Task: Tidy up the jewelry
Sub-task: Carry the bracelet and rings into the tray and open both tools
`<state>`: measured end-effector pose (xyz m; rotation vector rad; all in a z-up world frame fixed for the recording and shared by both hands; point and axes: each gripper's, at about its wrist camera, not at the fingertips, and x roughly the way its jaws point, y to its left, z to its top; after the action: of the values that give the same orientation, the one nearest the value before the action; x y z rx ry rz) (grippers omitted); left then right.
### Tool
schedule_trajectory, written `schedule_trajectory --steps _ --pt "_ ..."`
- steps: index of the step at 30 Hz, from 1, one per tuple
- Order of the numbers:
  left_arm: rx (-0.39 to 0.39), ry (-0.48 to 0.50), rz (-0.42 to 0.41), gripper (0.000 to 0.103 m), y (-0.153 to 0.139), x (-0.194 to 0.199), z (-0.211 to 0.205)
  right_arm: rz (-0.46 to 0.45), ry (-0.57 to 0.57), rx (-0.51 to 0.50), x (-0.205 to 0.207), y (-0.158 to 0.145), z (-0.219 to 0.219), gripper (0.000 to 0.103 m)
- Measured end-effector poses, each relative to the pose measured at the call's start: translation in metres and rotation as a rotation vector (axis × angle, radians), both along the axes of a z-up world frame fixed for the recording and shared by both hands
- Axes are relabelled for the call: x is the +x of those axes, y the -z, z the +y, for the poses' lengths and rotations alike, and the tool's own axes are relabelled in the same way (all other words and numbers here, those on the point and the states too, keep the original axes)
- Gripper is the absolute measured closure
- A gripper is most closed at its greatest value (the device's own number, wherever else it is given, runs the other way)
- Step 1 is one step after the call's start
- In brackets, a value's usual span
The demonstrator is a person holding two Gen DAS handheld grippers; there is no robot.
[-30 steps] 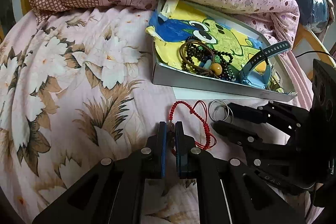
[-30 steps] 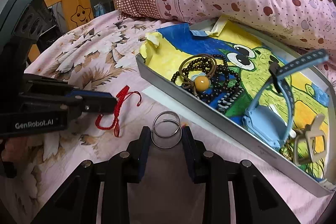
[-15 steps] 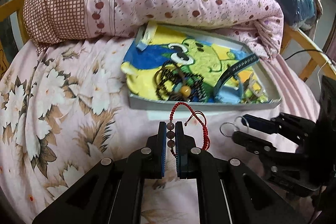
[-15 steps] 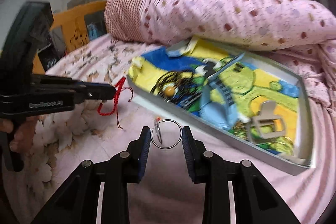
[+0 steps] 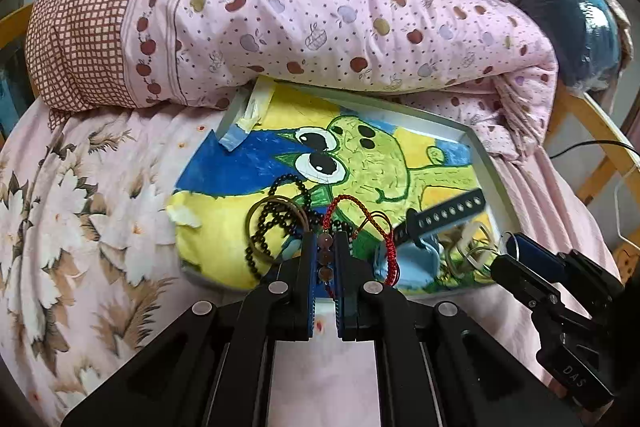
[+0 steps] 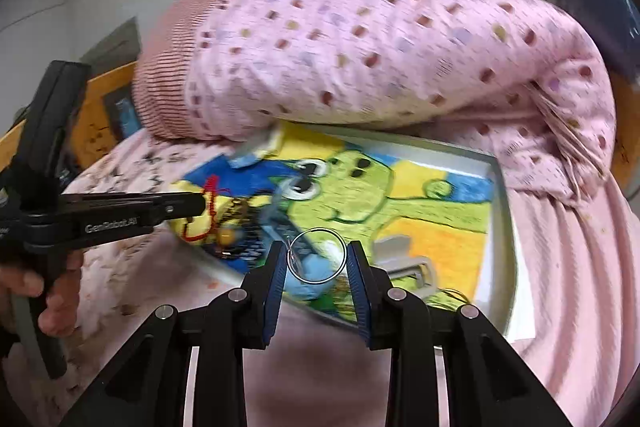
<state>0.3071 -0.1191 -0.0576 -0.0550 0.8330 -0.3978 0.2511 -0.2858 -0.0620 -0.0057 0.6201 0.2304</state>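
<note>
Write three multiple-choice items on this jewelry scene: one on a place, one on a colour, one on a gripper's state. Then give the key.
1. Where does the black bead strand lie?
A. in the tray
B. on the pillow
C. on the floor

2. What colour is the cord bracelet in the left gripper?
A. green
B. red
C. white

3. What is the right gripper doing?
A. hanging open and empty
B. clamping a watch strap
C. gripping a metal ring

Key: 1 A, the beads rest on the frog drawing inside the tray; 2 B, red cord loops up from the shut fingers; 3 C, the ring spans both pads.
</note>
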Motion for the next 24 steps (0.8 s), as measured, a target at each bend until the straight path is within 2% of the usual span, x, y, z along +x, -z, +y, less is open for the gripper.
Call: schedule_trajectory --steps 5,10,22,24 --pt "0.027 -0.034 0.035 0.097 0.017 0.013 -0.012 0.049 0.063 0.008 0.009 0.019 -0.016 0.074" --pt "0.057 -0.042 0.065 0.097 0.031 0.016 -0.021 0.075 0.073 0.002 0.009 0.031 -0.02 0.074" --pt "0.095 -0.055 0.105 0.097 0.043 0.016 -0.026 0.07 0.089 -0.048 0.01 0.037 -0.014 0.073" --pt "0.103 -0.055 0.103 0.091 0.043 0.015 -0.026 0.072 0.09 -0.053 0.01 0.037 -0.014 0.072"
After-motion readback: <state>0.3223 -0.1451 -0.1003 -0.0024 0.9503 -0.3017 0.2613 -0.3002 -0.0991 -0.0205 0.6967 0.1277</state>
